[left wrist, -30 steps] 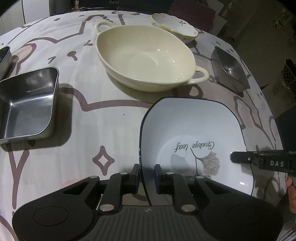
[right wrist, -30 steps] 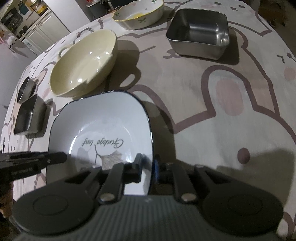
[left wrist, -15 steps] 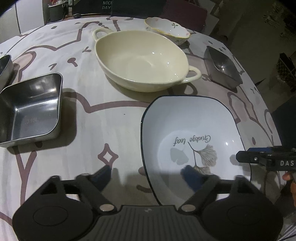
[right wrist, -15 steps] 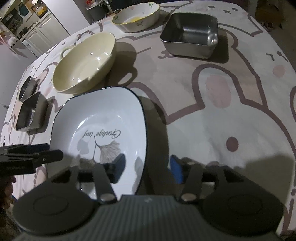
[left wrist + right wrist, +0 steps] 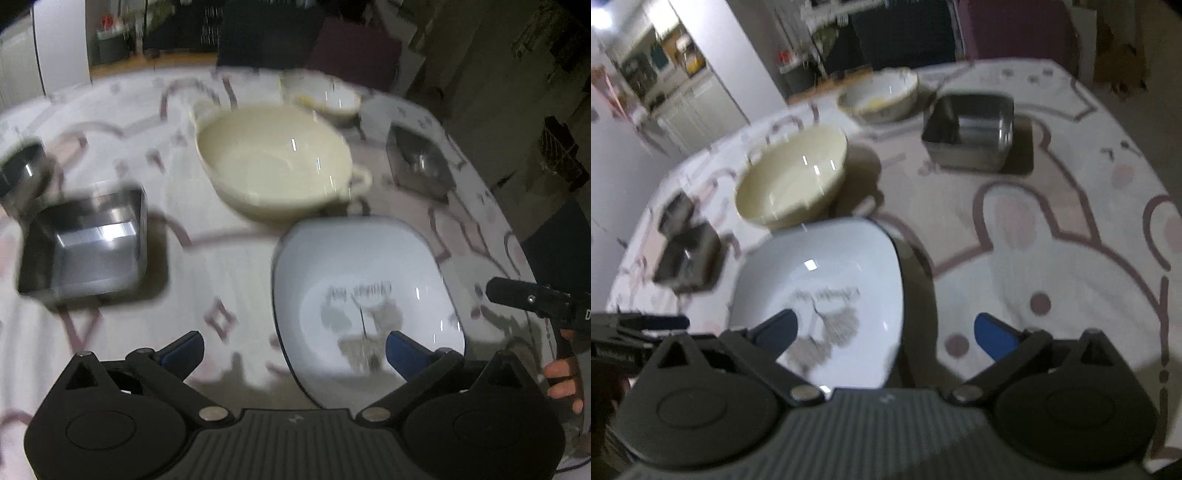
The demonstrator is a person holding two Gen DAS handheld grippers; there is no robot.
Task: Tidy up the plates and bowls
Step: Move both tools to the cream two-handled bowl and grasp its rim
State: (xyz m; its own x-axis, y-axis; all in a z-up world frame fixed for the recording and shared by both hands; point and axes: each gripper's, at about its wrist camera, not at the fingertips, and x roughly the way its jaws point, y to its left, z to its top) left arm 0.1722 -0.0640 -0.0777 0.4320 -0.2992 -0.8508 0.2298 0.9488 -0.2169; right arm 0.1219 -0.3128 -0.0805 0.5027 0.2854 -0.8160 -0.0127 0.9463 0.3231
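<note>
- Leftmost, at nine o'clock in the left wrist view, a square steel tray with rounded corners and a shiny floor sits on the bench, which wears a pale cloth with mauve outline drawings; a second steel container lies just behind it at ten o'clock.
- Bare cloth lies between that tray and the white plate, leaving open room at seven o'clock.
- Centre, at twelve o'clock, stands a glossy cream ceramic bowl with two loop handles, its near wall close to the plate's far edge.
- Behind it at one o'clock is a small scalloped bowl, blurred.
- The plate is glazed, a rounded square with a thin dark rim and a grey leaf print, lying flat on the bench.
- The left tool has just been opening and is spread wide; the plate's left rim lies between its blue pads, untouched.
- At two o'clock a square steel dish sits near the bench's curved right edge.
- The right tool has likewise just been opening; it is spread, straddling the plate's right rim without contact, with bare cloth to its right.
</note>
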